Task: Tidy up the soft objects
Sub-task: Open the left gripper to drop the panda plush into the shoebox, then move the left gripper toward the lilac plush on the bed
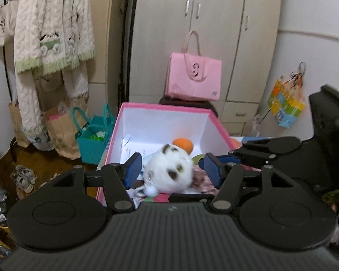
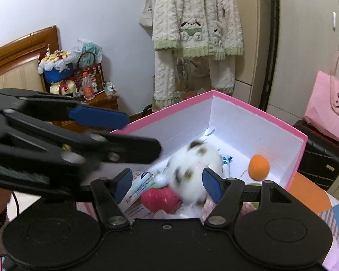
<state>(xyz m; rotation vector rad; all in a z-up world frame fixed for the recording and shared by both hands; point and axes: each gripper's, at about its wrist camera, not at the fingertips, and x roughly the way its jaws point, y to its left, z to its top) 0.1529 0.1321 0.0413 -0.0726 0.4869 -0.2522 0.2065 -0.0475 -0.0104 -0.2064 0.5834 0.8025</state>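
A pink box (image 1: 162, 108) with white inner walls stands open below both grippers. In it a white plush with brown spots (image 1: 169, 171) shows blurred, in the gap between the blue pads of my left gripper (image 1: 172, 169); the pads stand apart from it. An orange ball (image 1: 183, 145) lies behind it. In the right wrist view the same plush (image 2: 192, 169) sits beside a red strawberry plush (image 2: 160, 197), the orange ball (image 2: 258, 166) and some packets. My right gripper (image 2: 168, 185) hangs open over them, holding nothing. The left gripper's fingers (image 2: 99, 115) cross in from the left.
A pink paper bag (image 1: 193, 76) rests on a dark suitcase (image 2: 318, 158) behind the box. A teal bag (image 1: 93, 139) and brown paper bags (image 1: 61, 133) stand on the floor at left, under hanging cream knitwear (image 1: 54, 29). Wardrobe doors (image 1: 192, 33) are behind; a cluttered bedside table (image 2: 101, 99) is far left.
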